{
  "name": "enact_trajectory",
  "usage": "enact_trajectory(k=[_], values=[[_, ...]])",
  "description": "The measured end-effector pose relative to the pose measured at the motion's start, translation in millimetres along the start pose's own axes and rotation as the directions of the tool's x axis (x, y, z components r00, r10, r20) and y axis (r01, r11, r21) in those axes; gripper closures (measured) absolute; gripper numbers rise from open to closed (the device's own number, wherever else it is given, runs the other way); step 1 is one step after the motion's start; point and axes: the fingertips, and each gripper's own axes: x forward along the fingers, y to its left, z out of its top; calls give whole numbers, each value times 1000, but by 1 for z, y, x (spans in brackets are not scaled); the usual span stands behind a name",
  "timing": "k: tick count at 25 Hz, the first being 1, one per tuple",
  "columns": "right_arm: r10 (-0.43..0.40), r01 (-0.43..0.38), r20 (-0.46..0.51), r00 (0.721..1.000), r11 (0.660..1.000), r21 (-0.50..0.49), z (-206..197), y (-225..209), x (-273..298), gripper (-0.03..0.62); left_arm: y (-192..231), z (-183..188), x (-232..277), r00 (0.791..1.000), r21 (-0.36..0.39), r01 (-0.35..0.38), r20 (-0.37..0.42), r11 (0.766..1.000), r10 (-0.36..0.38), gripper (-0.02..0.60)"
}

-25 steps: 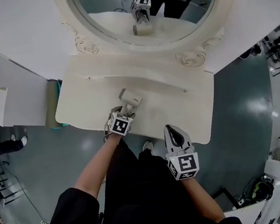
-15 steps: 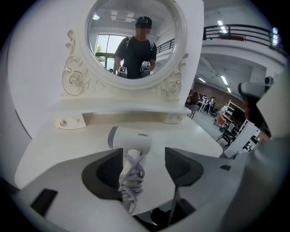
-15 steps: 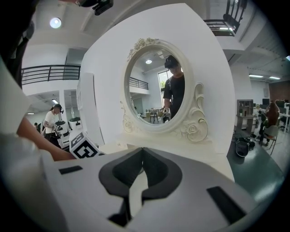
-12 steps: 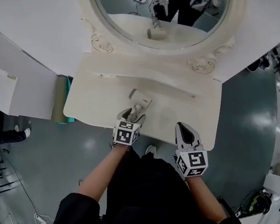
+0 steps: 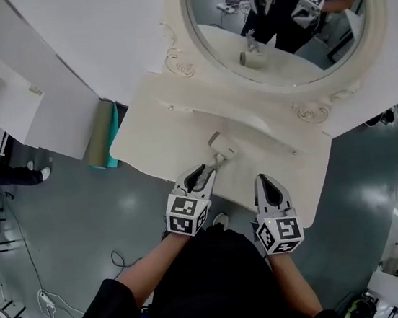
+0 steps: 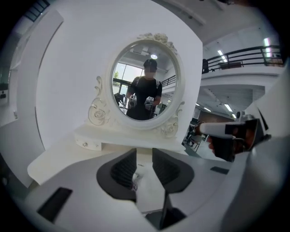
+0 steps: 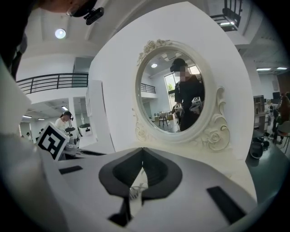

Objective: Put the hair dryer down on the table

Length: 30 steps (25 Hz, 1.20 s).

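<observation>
Gleaming grey floor (image 5: 83,221) surrounds cream table (image 5: 155,131) bearing hair dryer (image 5: 223,146)

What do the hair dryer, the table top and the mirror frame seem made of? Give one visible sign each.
Hair dryer: probably plastic, smooth matte off-white shell.
Table top: likely painted wood or board, even cream coat.
Mirror frame: carved wood or moulded resin, cream scrollwork; unclear which.
</observation>
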Motion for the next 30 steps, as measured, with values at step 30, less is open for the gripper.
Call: enact_trajectory(k=[30], values=[[-136, 155, 151, 979, 980, -124, 84, 114, 68, 577, 36, 142, -59, 935, 241, 147, 282, 959, -215, 568]])
